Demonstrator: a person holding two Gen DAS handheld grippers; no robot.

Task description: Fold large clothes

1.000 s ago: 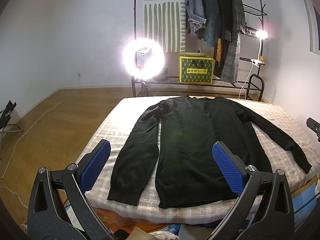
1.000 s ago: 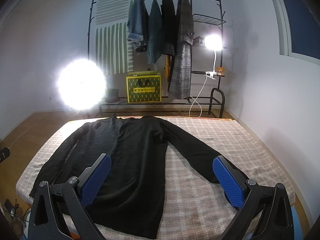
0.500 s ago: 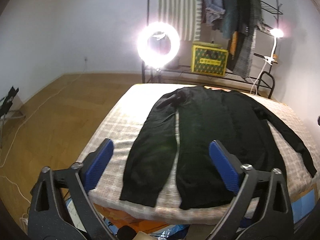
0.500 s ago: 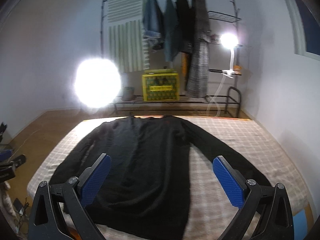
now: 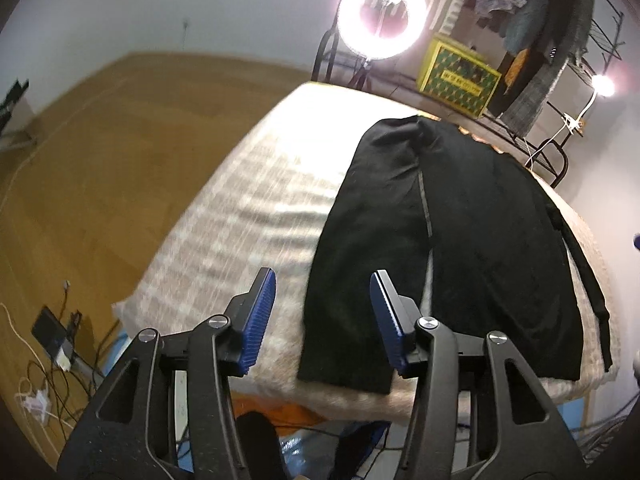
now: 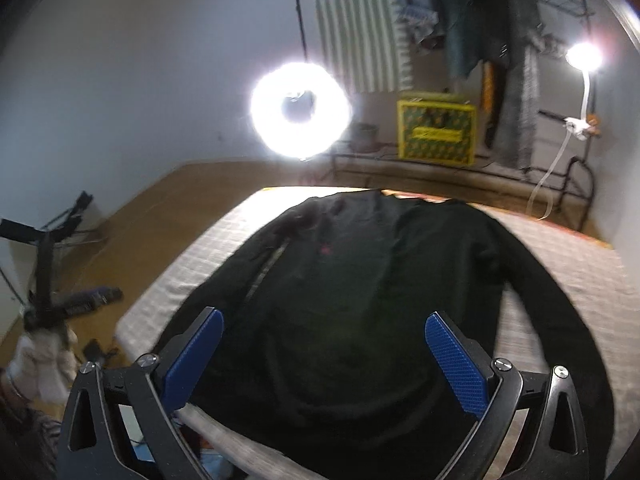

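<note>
Each hand-held gripper, left (image 5: pixel 322 316) and right (image 6: pixel 324 358), has black plastic arms with triangle holes, shiny silver screws, and bumpy blue pads (image 6: pixel 456 364)

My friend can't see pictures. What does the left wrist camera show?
A black sweater lies flat on a checked bed, sleeves straight. The open left gripper hangs above the near sleeve's cuff, holding nothing. Behind, a ring light glows beside a clothes rack.

Ring light (image 5: pixel 381 19) glare, lamp (image 6: pixel 583 56) bright; motion blur, fisheye edges dark.
</note>
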